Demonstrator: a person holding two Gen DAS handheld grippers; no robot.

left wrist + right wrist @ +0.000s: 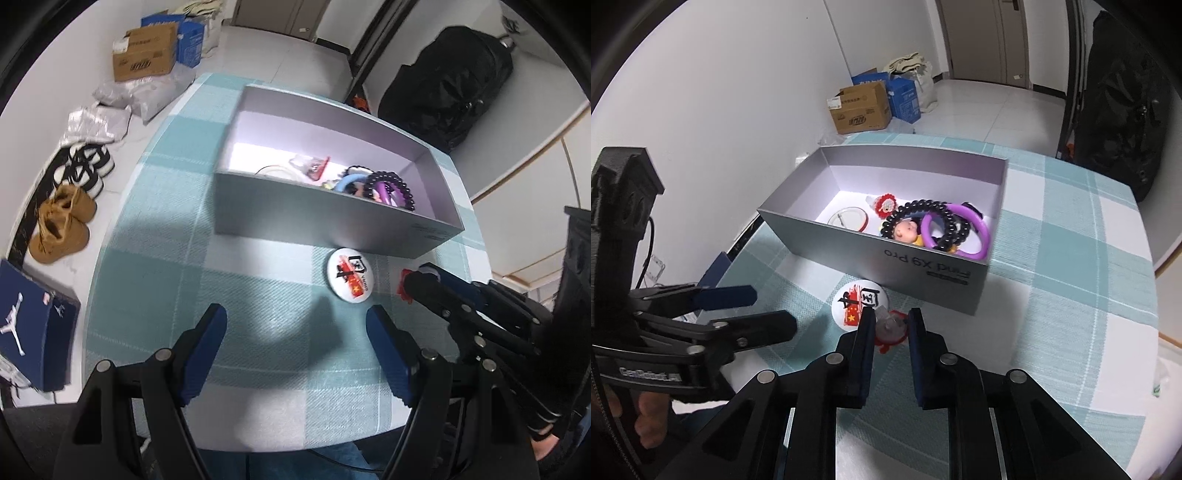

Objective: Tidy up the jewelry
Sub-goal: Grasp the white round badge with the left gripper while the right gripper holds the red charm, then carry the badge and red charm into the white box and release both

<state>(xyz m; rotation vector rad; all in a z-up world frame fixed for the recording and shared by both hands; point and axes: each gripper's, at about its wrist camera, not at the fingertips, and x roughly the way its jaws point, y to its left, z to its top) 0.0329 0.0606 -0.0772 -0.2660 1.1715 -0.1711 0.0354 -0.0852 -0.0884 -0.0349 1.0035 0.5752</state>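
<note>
a round badge (859, 302) lies on the table (1071, 258) before the box (886, 254) (bracelets (934, 225) inside).

Printed upside down on the grey box's (923, 266) near wall: "Find X9 Pro". On the left gripper's (738, 306) body, faint raised lettering, apparently "GenRobot.AI". On the round white badge (857, 302), Chinese characters "中国" beside a red flag. On the blue shoebox (26, 325), a white Jumpman logo. Print on the brown carton (862, 107) illegible.
</note>
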